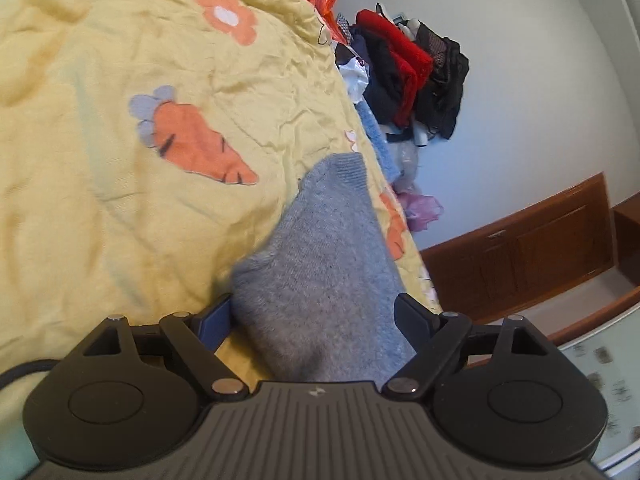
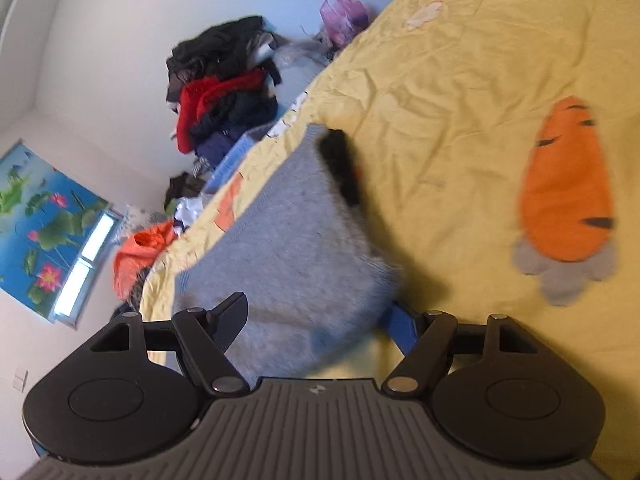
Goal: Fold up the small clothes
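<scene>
Left wrist view shows the left gripper [image 1: 316, 316] with its fingers spread wide, one on each side of a grey sweater [image 1: 320, 264]. They do not pinch it. The right gripper [image 2: 316, 320] is spread wide too, with the same grey knit between its fingers. The sweater lies on a yellow blanket [image 1: 100, 160] with carrot pictures, close to the edge of the bed. It looks soft, fuzzy and light, so it will likely flop and bend when lifted. A good place to take hold is probably a corner or the ribbed hem. Something small and black [image 2: 340, 164] lies along one edge; what it is cannot be told.
</scene>
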`<control>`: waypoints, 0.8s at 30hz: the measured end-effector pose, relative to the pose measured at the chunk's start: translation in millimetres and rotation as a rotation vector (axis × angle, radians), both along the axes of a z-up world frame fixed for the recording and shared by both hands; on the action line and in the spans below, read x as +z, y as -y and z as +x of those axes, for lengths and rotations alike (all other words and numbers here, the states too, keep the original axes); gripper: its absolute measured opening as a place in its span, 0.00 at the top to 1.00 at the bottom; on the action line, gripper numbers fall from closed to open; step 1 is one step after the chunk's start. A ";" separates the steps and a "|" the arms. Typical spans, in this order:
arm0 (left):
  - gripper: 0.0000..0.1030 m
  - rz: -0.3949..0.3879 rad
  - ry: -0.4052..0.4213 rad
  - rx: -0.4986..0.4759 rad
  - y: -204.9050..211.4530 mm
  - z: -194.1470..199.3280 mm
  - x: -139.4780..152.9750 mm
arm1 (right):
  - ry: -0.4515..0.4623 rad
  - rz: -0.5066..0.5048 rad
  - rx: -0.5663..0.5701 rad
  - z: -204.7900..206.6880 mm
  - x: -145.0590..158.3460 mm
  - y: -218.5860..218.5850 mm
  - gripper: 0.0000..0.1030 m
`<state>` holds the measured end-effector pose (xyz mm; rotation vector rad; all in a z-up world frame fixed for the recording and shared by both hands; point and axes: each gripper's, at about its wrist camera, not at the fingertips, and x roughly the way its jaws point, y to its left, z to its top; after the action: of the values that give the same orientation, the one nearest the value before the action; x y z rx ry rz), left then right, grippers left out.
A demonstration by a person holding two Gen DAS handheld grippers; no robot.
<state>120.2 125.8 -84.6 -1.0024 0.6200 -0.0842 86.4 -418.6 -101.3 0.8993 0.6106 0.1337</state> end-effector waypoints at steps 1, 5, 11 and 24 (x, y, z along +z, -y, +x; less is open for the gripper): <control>0.18 -0.008 0.014 -0.013 5.8 6.0 -1.1 | 0.009 -0.006 -0.001 6.6 0.9 -6.8 0.25; 0.76 -0.006 -0.038 -0.039 19.4 25.7 -11.8 | 0.030 -0.028 0.018 31.0 -0.8 -28.8 0.41; 0.94 0.046 -0.026 -0.047 18.6 24.6 -15.0 | 0.012 0.077 -0.009 35.9 -20.9 -15.4 0.83; 0.96 0.085 0.083 -0.075 2.1 -17.4 29.3 | 0.125 0.094 0.042 7.1 24.7 -11.2 0.86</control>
<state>102.8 123.7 -55.4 -0.8888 0.5803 -0.1639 93.5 -407.4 -76.6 0.9614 0.5103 0.2565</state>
